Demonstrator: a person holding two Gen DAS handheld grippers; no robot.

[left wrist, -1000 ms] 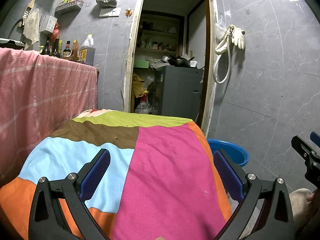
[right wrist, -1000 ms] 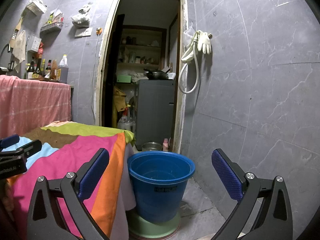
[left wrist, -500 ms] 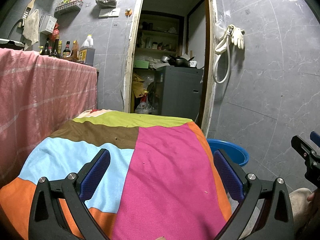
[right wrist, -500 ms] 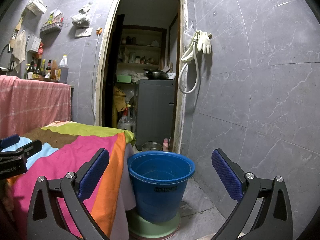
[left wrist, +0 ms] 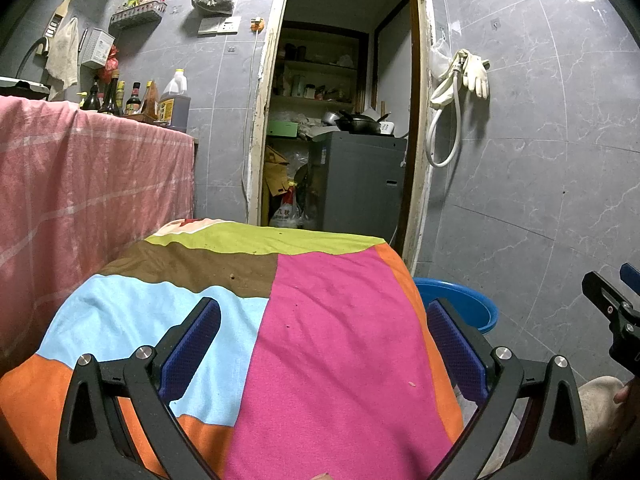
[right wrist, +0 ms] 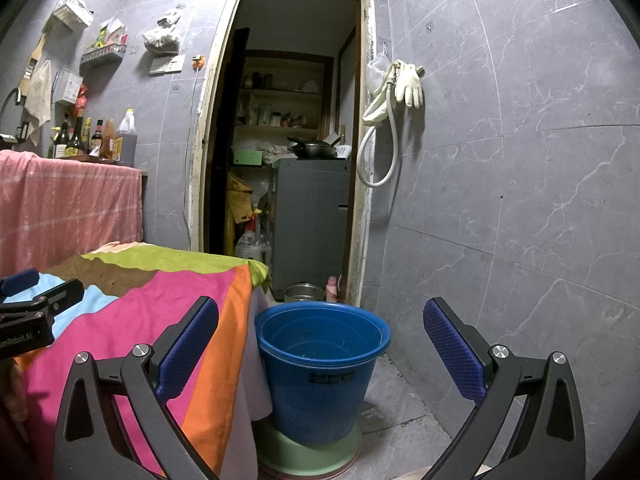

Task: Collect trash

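Blue bucket (right wrist: 320, 364), one, beside one patchwork-covered table (left wrist: 320, 340), two grippers, jaws apart, empty.

right hand-held gripper (right wrist: 320, 332): wide apart, empty | blue bucket (right wrist: 320, 376): floor, centre, beside cloth-covered counter (right wrist: 160, 320) | left hand-held gripper (right wrist: 36, 300): far left

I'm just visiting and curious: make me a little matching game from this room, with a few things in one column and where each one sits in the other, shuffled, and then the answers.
Things:
1. blue bucket
2. rubber gloves
3. black wok
4. sauce bottles

Places:
A. on top of the grey cabinet inside the doorway
B. on the counter behind the pink cloth
C. on the floor beside the patchwork table cover
D. hanging on the tiled wall to the right of the doorway

Pairs: 1-C, 2-D, 3-A, 4-B
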